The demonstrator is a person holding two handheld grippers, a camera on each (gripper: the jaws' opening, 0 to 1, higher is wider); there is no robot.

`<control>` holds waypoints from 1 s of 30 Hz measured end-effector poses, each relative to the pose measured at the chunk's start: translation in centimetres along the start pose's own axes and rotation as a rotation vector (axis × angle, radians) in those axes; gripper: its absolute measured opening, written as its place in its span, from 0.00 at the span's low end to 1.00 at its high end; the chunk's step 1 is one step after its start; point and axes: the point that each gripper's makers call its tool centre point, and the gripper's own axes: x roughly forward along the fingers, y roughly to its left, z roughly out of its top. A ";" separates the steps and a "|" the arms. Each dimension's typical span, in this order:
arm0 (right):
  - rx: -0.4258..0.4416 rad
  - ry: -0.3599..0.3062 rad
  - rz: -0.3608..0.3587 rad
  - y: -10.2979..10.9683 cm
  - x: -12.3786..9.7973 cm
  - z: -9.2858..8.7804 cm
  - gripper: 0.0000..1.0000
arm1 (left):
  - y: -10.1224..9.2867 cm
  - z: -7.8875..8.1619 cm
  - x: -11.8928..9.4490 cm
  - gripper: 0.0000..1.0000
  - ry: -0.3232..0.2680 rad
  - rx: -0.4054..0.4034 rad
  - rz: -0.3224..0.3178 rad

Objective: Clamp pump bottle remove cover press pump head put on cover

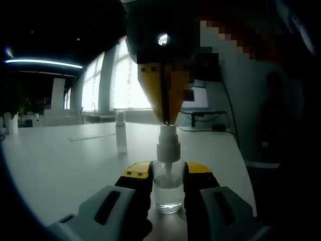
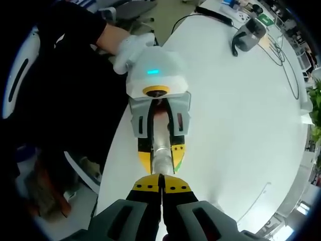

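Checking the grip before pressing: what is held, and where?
The left hand-held gripper clamps the pump bottle by its clear body; the right hand-held gripper holds nothing.

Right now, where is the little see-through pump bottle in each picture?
Left gripper view: the pump bottle stands low in the middle, squeezed between the left gripper, with the right gripper touching its pump head from above.
Right gripper view: the bottle shows just below the middle, seen from above, past the shut tips of the right gripper.
Shared landmark: the white table under the bottle.
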 end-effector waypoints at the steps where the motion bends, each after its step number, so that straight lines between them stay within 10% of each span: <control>1: 0.004 0.001 0.000 0.0 0.0 0.0 0.00 | 0.0 0.0 0.0 0.15 0.000 0.000 0.000; 30: -0.019 -0.018 -0.012 0.1 -0.7 0.0 0.00 | 0.2 -0.1 0.0 0.15 0.000 0.002 0.000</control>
